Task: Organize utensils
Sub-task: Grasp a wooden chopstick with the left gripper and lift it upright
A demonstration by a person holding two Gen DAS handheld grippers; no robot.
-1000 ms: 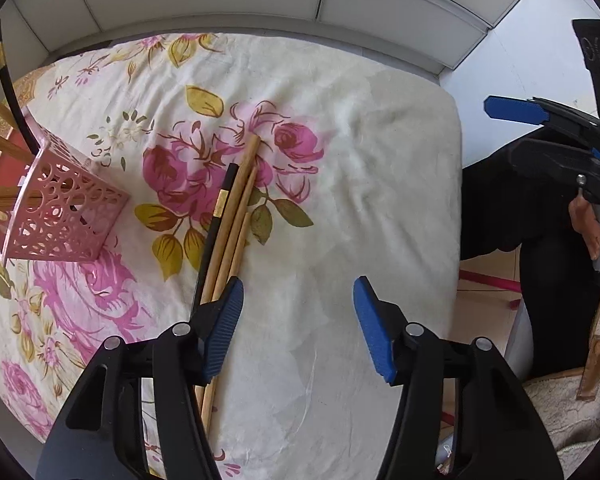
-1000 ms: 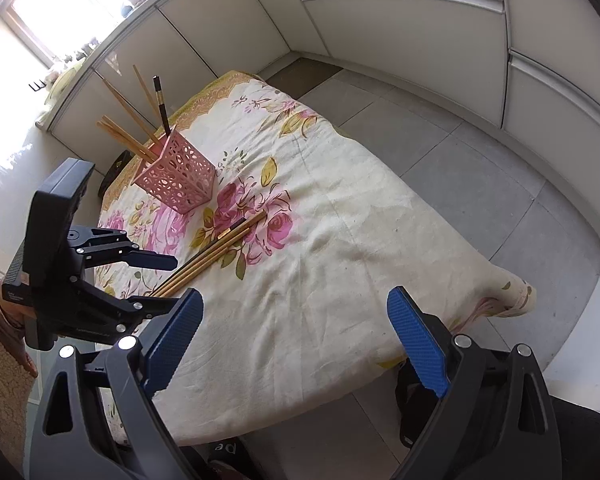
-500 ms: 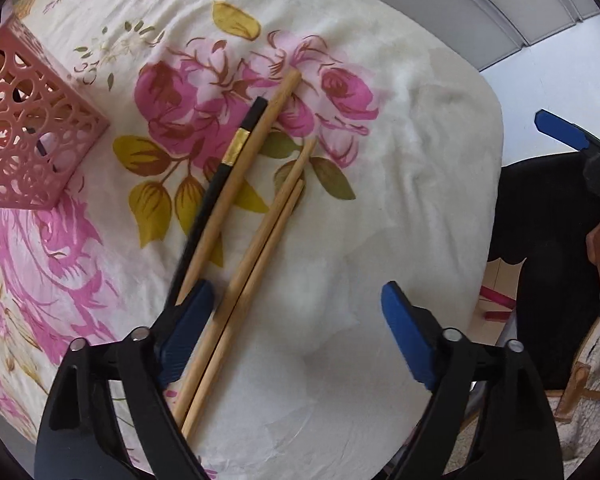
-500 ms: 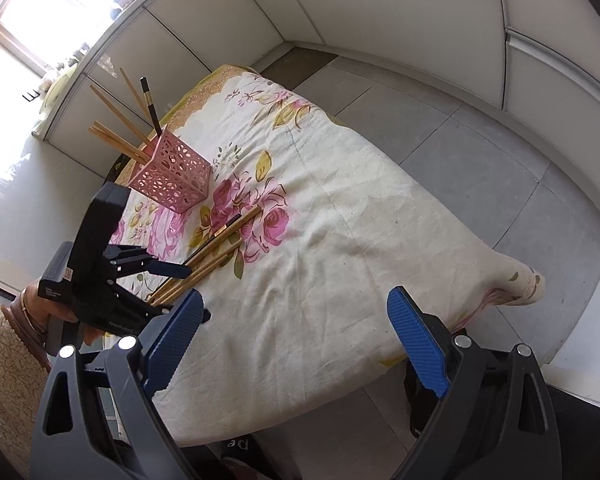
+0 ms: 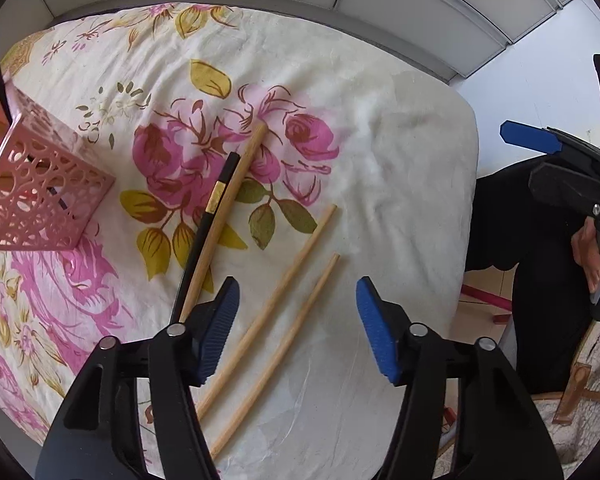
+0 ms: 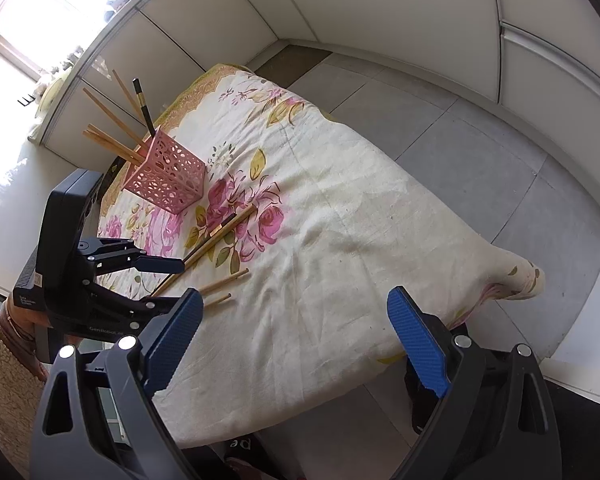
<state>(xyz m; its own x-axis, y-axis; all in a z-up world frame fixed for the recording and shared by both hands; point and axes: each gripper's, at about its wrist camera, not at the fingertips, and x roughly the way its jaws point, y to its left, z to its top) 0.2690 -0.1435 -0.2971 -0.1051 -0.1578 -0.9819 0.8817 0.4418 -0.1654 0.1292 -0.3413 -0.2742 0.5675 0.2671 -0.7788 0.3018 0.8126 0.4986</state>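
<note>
Two thin wooden chopsticks (image 5: pixel 268 312) lie side by side on the floral cloth (image 5: pixel 380 160), running between the jaws of my left gripper (image 5: pixel 296 300). Its jaws are closing, with the pads still clear of the sticks. Just to the left, a black chopstick (image 5: pixel 198 248) with a gold band rests against a thicker wooden one (image 5: pixel 228 208). A pink perforated holder (image 6: pixel 168 176) stands at the left with several chopsticks (image 6: pixel 112 120) leaning in it. My right gripper (image 6: pixel 294 308) hovers open and empty off the near edge of the cloth.
The cloth-covered table drops off at its right edge (image 5: pixel 468 208) to grey floor tiles (image 6: pixel 480 168). White cabinets (image 6: pixel 380 8) line the walls beyond. A person's fleece sleeve (image 6: pixel 0 360) shows behind the left gripper.
The two thin chopsticks now lie apart from the black and thick pair, shifted right. The left gripper's jaws widened, then narrowed around them. The right gripper has barely moved.
</note>
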